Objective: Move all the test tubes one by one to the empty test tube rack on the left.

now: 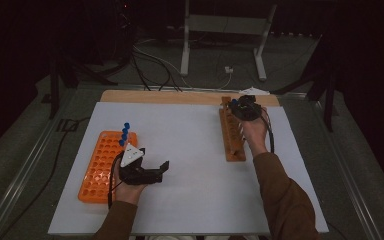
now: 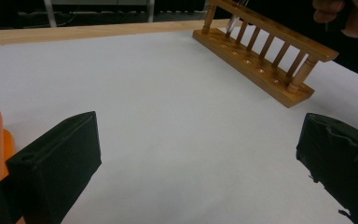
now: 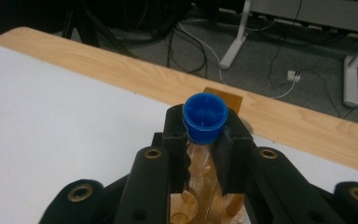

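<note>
You are seating a capped tube at the wooden rack's far end.

Your right gripper point(image 3: 205, 140) clamps the blue-capped tube point(image 3: 205, 116) over the wooden rack point(image 1: 231, 137); probably it is partly in a hole. Lower straight, then release. Your left gripper point(image 1: 147, 172) idles agape beside the orange rack point(image 1: 100, 167).

Orange rack point(image 1: 101, 166), blue cap point(image 3: 205, 116)

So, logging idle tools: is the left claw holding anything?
No, the left claw is wide open over bare white table.
</note>
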A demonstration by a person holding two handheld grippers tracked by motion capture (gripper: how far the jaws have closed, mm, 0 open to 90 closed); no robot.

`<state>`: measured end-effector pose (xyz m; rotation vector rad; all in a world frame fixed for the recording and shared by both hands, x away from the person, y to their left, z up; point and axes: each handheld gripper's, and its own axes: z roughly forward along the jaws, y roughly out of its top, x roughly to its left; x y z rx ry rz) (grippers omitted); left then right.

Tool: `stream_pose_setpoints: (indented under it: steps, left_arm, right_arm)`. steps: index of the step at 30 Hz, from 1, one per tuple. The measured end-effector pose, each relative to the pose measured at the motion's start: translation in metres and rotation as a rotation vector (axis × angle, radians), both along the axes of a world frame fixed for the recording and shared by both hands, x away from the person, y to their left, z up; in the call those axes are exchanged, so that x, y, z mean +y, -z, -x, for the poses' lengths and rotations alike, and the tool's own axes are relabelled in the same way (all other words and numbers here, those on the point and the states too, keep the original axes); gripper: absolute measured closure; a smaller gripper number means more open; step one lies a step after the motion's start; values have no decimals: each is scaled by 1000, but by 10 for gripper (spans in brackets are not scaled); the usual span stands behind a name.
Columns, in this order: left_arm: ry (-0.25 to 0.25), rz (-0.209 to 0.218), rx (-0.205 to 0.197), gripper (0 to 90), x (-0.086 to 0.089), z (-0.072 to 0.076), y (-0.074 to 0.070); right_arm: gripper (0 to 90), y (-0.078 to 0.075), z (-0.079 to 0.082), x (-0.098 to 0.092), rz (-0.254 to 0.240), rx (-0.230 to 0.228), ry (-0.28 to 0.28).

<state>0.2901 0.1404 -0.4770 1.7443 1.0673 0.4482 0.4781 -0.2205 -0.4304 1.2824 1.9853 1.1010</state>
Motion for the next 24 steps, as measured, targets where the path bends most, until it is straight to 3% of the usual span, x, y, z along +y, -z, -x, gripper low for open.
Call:
stream_pose_setpoints:
  steps: [24]
  left_arm:
    - [18,-21,2,8,-6,-5,5]
  right_arm:
    - [769,-35,21,-9,-3,-83,-23]
